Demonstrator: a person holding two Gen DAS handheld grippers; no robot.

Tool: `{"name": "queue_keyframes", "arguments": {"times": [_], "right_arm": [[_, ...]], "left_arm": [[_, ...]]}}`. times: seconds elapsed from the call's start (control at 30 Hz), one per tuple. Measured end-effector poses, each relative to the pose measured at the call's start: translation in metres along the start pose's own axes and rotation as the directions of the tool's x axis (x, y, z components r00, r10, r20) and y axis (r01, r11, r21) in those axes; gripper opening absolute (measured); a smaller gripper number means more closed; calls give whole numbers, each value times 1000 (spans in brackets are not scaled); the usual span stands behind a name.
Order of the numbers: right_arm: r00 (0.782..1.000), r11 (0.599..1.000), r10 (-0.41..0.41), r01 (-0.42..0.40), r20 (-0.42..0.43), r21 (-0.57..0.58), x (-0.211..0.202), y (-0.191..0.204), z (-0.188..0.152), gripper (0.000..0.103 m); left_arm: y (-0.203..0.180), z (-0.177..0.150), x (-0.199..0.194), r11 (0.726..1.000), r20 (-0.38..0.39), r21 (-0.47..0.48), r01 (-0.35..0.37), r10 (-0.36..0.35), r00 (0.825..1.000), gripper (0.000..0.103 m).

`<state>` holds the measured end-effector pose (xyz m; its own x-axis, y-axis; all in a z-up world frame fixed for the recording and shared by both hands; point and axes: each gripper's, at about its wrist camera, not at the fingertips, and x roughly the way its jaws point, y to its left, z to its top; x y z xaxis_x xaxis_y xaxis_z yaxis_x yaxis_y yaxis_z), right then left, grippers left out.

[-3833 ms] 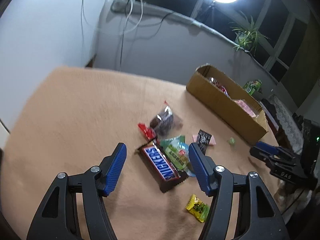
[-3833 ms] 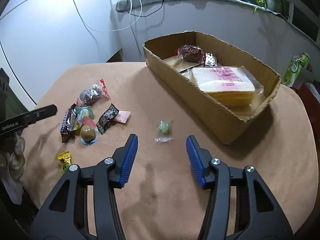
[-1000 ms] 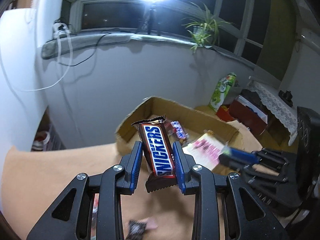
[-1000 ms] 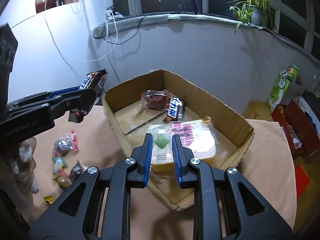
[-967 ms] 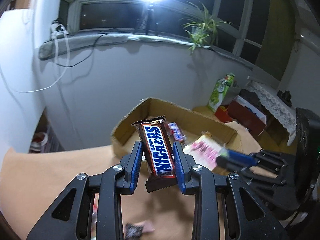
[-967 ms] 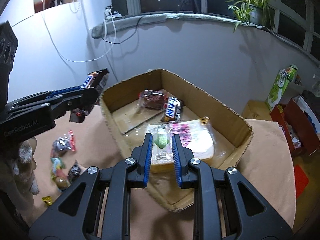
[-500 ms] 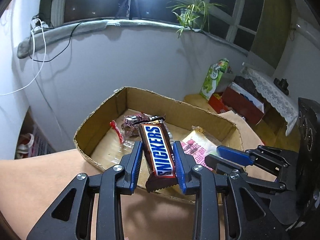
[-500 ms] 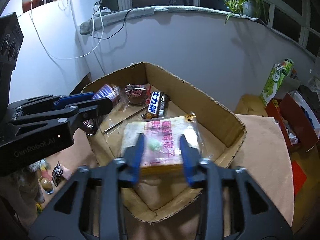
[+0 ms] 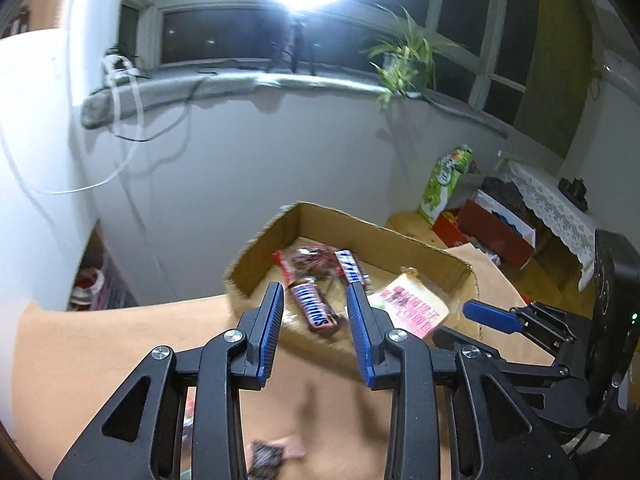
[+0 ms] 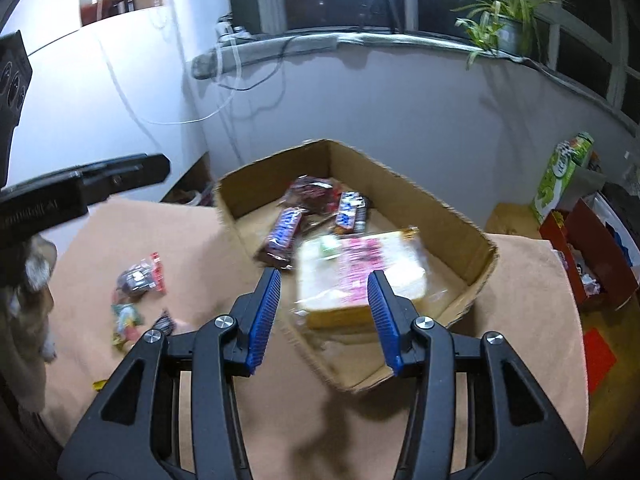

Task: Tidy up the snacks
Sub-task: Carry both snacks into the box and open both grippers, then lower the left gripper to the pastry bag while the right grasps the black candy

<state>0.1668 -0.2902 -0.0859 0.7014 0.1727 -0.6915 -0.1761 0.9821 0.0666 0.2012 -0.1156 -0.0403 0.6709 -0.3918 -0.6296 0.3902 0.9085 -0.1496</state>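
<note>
The Snickers bar (image 9: 318, 312) (image 10: 282, 236) lies in the cardboard box (image 9: 380, 236) (image 10: 420, 196), at its left end. My left gripper (image 9: 315, 300) hovers open before the box's near wall, with nothing between its pads. In the right wrist view the left gripper (image 10: 120, 176) shows left of the box. My right gripper (image 10: 322, 312) is open above the near edge of the box. A small green candy (image 10: 328, 246) rests on the wrapped bread pack (image 10: 360, 276) (image 9: 412, 308).
A dark red packet (image 10: 310, 192) and a blue-white bar (image 10: 350, 208) lie in the box too. Loose snacks (image 10: 140, 278) stay on the tan tablecloth (image 10: 520, 320) at left. A green carton (image 10: 560, 176) and a red box (image 10: 592, 248) stand beyond the table's right edge.
The Snickers bar left my left gripper and now lies in the box. My right gripper opened and the green candy dropped onto the bread pack. Both grippers drew back.
</note>
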Motion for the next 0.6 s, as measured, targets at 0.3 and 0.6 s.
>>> {"name": "queue_keyframes", "arguments": {"times": [0.3,0.6], "right_arm": [[996,994,76,-79,-43,-79,1,52,-16,48],[986,973,92,-119,-139,-198,22,100,-38,48]], "left_arm": [[53,-35,-45,991,-12,-111,-72,71,997,31],[96,-85,-54,973,-73,-204,-109,96,993,32]]}}
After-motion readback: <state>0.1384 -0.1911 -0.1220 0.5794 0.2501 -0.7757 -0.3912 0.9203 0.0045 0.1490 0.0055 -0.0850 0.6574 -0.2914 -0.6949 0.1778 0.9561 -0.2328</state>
